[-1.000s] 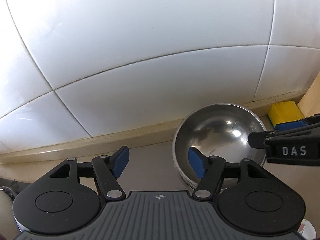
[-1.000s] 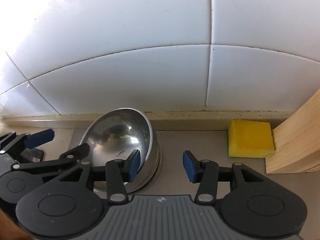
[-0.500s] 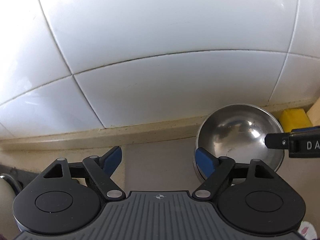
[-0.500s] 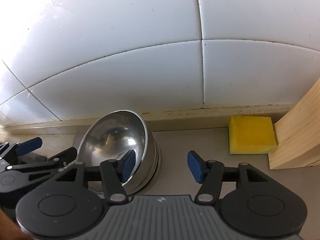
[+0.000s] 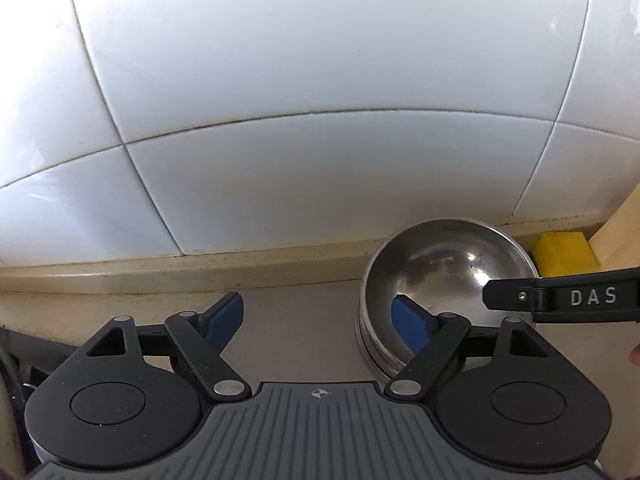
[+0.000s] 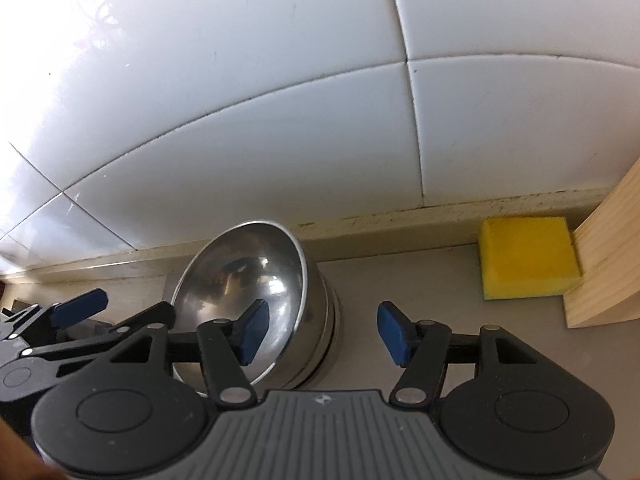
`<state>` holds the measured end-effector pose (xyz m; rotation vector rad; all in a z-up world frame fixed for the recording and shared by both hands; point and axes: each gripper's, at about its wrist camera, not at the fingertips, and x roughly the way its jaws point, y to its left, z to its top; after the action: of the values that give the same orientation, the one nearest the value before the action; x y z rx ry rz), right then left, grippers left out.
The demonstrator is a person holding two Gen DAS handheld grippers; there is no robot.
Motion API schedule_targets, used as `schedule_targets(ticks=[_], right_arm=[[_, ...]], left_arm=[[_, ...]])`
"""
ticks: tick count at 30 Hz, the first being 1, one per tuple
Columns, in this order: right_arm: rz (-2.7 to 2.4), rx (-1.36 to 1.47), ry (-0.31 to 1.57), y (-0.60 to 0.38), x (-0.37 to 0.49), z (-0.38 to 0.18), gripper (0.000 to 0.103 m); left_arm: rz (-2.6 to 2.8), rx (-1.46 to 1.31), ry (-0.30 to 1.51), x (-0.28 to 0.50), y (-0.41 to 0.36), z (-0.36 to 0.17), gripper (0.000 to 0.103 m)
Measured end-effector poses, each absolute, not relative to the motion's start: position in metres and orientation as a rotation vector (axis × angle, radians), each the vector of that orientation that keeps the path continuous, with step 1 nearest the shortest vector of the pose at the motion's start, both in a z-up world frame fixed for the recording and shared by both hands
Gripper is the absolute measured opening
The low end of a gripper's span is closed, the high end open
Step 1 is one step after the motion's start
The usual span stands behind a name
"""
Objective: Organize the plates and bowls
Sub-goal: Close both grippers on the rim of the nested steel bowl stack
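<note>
Both the left hand-held gripper point(image 5: 316, 320) and right hand-held gripper point(image 6: 320, 330) gape wide, gripping nothing. Each straddles the rim of the stacked steel bowls point(image 6: 256, 284) on the counter point(image 6: 400, 276); the top bowl looks empty.

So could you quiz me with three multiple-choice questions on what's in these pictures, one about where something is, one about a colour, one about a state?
1. Where does the sponge lie?
A. inside the steel bowl
B. on the counter between the steel bowl and the wooden block
C. held in a tool

2. What colour are the pads on the tool fingers?
A. blue
B. red
C. white

3. How does the right tool stand?
A. shut on the sponge
B. shut on the bowl rim
C. open, gripping nothing

Answers:
1. B: in the right wrist view the sponge sits on the counter by the wall, right of the steel bowl and against the wooden block.
2. A: both tools carry blue pads.
3. C: its fingers stand apart with bare counter between them; the left tool is open as well.
</note>
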<state>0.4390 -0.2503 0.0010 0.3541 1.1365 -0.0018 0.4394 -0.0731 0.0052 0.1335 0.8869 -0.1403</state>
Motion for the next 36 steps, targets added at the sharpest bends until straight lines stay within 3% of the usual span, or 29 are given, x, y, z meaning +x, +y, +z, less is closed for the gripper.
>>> schedule_targets(ticks=[13, 19, 23, 26, 28, 32, 36], right_arm=[[0.003, 0.403, 1.184, -0.246, 0.453, -0.016, 0.044], [0.032, 0.426, 1.22, -0.241, 0.461, -0.029, 0.04], [0.026, 0.413, 1.228, -0.244, 0.463, -0.032, 0.029], [0.038, 0.425, 1.227, -0.247, 0.462, -0.032, 0.027], [0.031, 0.432, 1.229, -0.247, 0.464, -0.031, 0.027], [0.027, 0.431, 1.234, -0.246, 0.464, -0.032, 0.033], [0.033, 0.447, 1.237, -0.247, 0.467, -0.037, 0.041]], left_arm=[[-0.19, 0.086, 0.994, 0.445, -0.087, -0.03, 0.078], [-0.226, 0.068, 1.011, 0.448, -0.09, -0.032, 0.068], [-0.265, 0.069, 1.004, 0.445, -0.096, -0.031, 0.052], [-0.267, 0.116, 0.99, 0.443, -0.103, -0.031, 0.051], [-0.27, 0.124, 0.983, 0.442, -0.103, -0.031, 0.05], [-0.266, 0.126, 0.98, 0.443, -0.098, -0.032, 0.038], [-0.263, 0.14, 0.971, 0.448, -0.098, -0.033, 0.037]])
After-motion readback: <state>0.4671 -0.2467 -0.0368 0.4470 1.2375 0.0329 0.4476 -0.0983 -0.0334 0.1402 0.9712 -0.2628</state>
